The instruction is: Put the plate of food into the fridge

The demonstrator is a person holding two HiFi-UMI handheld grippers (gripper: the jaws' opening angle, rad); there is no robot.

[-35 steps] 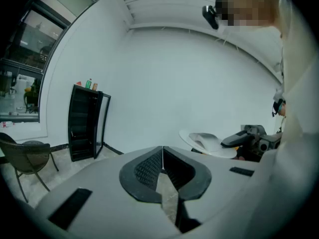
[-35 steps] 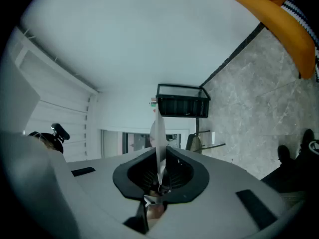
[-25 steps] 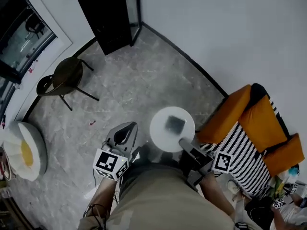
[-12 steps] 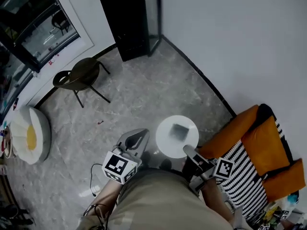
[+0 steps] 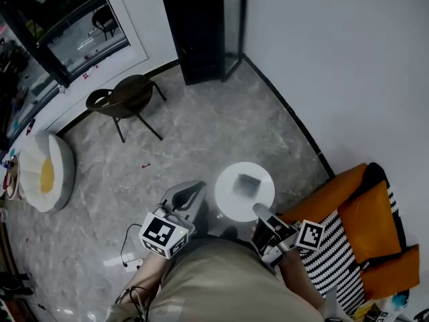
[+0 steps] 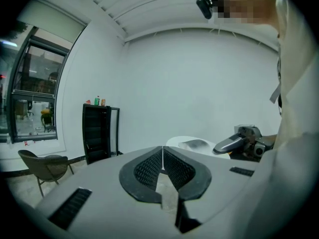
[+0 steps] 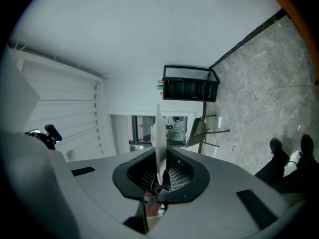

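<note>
Currently right gripper (image 5: pixel 261 213) is clamped on the plate (image 5: pixel 226 192) rim; left gripper (image 6: pixel 162 158) jaws together, empty. Keep plate level en route to black cabinet (image 5: pixel 201 32), probably the fridge.

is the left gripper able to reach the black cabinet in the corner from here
Probably not. The left gripper, jaws together, sits by the person's body, while the black cabinet stands in the far corner across open floor. Nothing blocks the way.

With the plate (image 5: pixel 244 192) as the centre, the food (image 5: pixel 246 184) lies on it, the fridge (image 5: pixel 198 32) stands well behind it, the chair (image 5: pixel 127 98) behind and left, the floor cushion (image 5: pixel 43 173) far to its left, and the armchair (image 5: pixel 365 210) near on its right.
</note>
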